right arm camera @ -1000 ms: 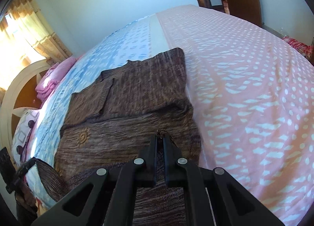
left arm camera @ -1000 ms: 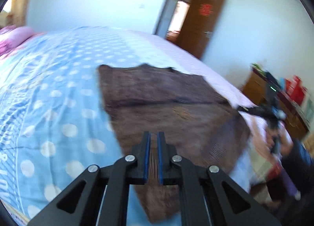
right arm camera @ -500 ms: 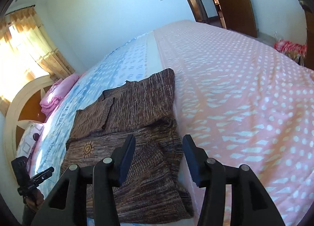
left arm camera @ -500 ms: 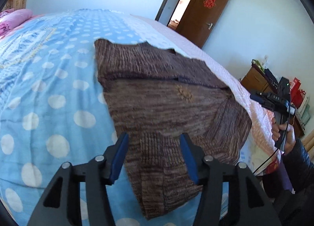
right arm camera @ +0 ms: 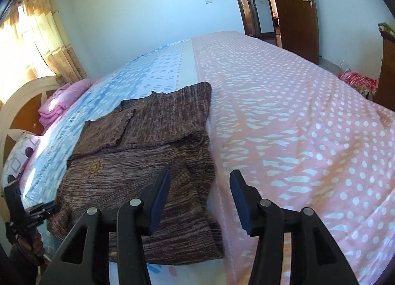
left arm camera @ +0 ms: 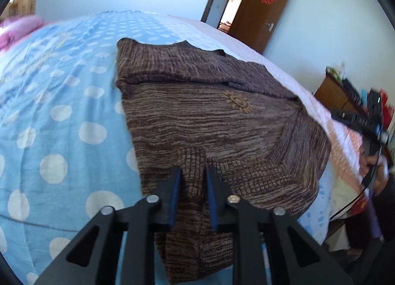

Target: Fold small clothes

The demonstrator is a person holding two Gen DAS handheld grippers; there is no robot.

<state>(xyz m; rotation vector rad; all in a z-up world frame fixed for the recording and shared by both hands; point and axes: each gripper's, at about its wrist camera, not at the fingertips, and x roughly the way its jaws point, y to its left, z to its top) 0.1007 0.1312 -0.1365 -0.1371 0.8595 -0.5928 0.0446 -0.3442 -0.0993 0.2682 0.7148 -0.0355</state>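
Observation:
A brown knitted sweater [left arm camera: 212, 121] with a small sun motif lies flat on the bed, its sleeves folded across the body and its hem hanging over the near edge. It also shows in the right wrist view [right arm camera: 148, 159]. My left gripper [left arm camera: 192, 173] is over the hem, its jaws partly open with knit between them but not pinched. My right gripper [right arm camera: 200, 178] is wide open and empty above the sweater's right edge. The right gripper also shows at the far right of the left wrist view [left arm camera: 358, 119].
The bed has a blue polka-dot cover [left arm camera: 61, 117] on one side and a pink patterned cover [right arm camera: 296, 121] on the other. Pink folded bedding [right arm camera: 61, 102] lies by the headboard. A brown door [left arm camera: 261, 10] and a cluttered wooden dresser [left arm camera: 345, 97] stand beyond the bed.
Both grippers opened and let the sweater go, laying it on the bed. The right one pulled back and up. The left one has since narrowed its jaws over the hem.

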